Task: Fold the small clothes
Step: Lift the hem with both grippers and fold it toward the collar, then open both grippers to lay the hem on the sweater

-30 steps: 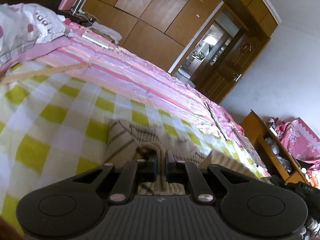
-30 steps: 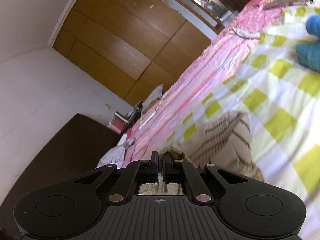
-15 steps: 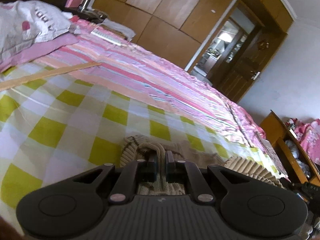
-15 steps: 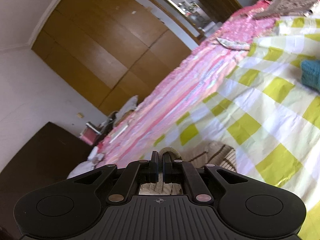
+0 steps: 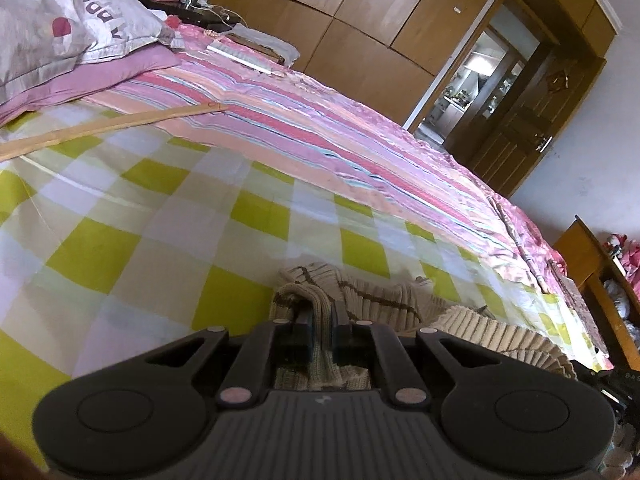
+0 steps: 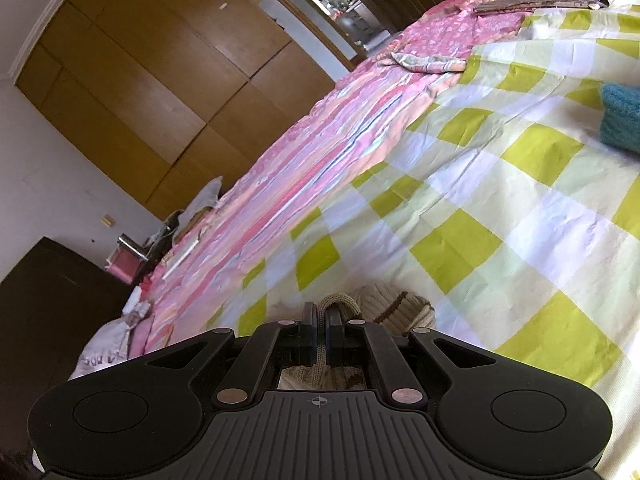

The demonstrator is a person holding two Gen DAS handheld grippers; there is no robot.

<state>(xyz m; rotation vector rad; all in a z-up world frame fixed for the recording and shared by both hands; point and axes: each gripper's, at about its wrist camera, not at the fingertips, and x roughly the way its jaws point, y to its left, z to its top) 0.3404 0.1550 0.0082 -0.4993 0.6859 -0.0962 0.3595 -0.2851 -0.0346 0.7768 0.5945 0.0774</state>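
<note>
Beige knit sweater [image 5: 372, 300] pinched tight in both L gripper [image 5: 321, 326] & R gripper [image 6: 321, 330], low centre, on checked sheet [image 6: 500, 208]

The left gripper [image 5: 322, 330] was matte black plastic, with a ribbed middle panel flanked by two round discs and silvery rivets on its finger arms. The right gripper [image 6: 320, 332] looked alike, with a small crosshair mark above its ribbing.

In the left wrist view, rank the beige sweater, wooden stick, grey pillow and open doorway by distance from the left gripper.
1. Beige sweater, pinched in the left gripper.
2. Wooden stick, left, across the bed.
3. Grey pillow, far left at the bedhead.
4. Open doorway, upper right, beyond the bed.
</note>
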